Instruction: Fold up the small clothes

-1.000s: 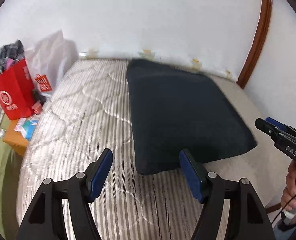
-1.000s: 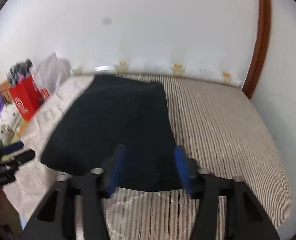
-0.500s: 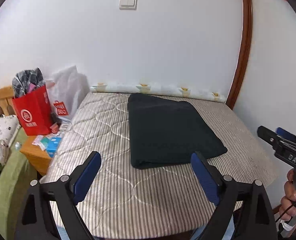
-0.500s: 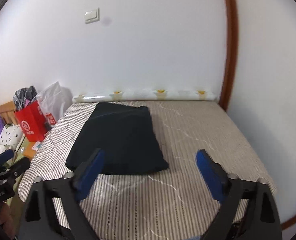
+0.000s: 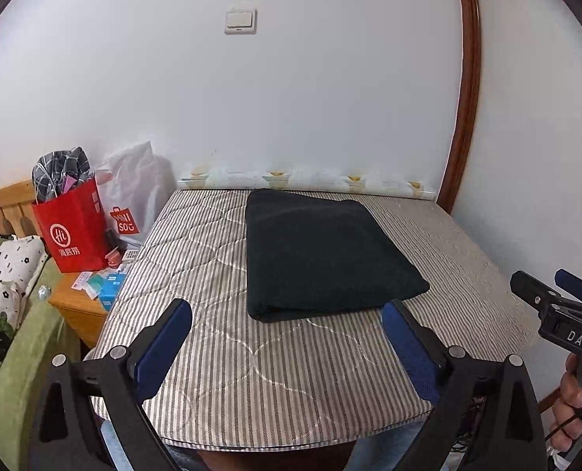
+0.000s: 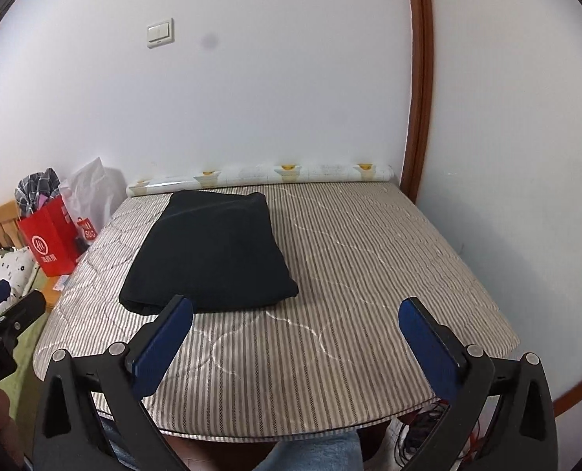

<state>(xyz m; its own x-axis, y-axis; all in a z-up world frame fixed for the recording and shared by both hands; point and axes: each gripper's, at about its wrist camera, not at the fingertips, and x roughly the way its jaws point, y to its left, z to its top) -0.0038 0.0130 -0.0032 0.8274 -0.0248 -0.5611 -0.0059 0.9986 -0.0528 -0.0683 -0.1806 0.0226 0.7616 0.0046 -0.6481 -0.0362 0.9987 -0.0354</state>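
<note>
Fold looks finished — dark garment lies flat ahead of my spread, empty grippers.

Left wrist view: my left gripper (image 5: 287, 329) has just been opening and now stands wide with nothing between its blue pads; the dark garment (image 5: 322, 251) lies just beyond the tips, slightly right of centre, a soft matte rectangle with rounded doubled edges on the striped quilted mattress (image 5: 196, 274). I judge this piece done; I see no other clothes laid out to fold. My right gripper (image 5: 558, 302) shows at the far right edge. Right wrist view: my right gripper (image 6: 297, 331) has also just been opening and is released and empty — the garment (image 6: 212, 251) sits ahead and left of it, its near edge just past the left pad, thick and neatly squared.
</note>
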